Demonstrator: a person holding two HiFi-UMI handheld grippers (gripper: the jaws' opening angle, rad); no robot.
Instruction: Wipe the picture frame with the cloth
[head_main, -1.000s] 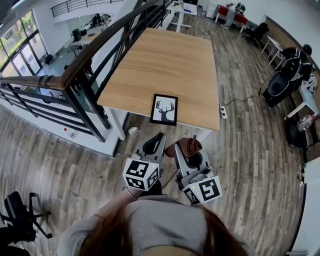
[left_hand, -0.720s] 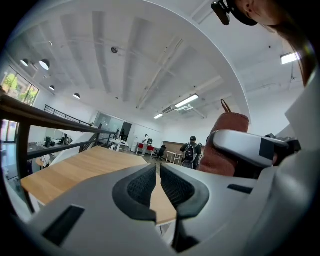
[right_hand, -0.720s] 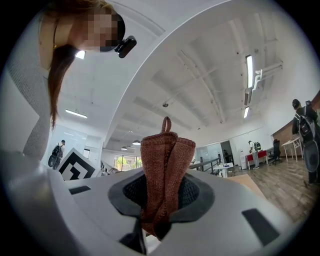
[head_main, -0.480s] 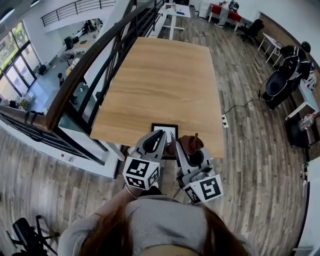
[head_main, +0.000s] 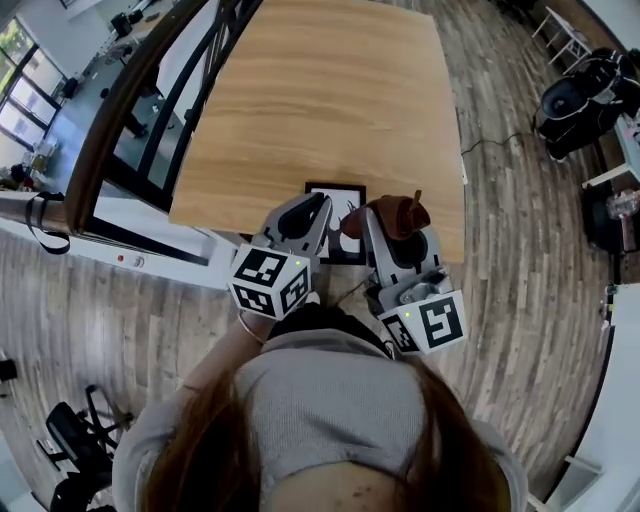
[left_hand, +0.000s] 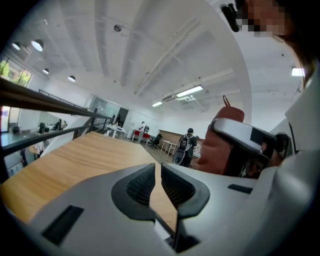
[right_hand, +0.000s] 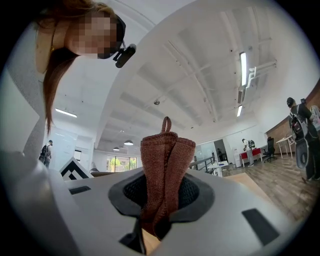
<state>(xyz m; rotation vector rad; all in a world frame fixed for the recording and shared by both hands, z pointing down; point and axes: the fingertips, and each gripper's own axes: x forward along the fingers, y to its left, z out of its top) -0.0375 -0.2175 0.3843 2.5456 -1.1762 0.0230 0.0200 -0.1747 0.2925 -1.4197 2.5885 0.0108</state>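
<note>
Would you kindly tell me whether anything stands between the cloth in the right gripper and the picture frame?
Nothing visible does. The right gripper holds the cloth just right of the picture frame at the near edge of the table. The shut, empty left gripper overlaps the frame's left side in the head view, outside that gap.

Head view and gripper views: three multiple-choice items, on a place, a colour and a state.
1. Where on the table does the frame lie?
A) at its near edge
B) in its middle
C) at its far end
2. What colour is the cloth?
A) blue
B) reddish brown
C) white
3. How are the left tool jaws?
A) wide open
B) shut on the cloth
C) shut, empty

1 A: the head view shows it right at the near edge.
2 B: seen clamped in the right tool.
3 C: pads together, nothing between.
</note>
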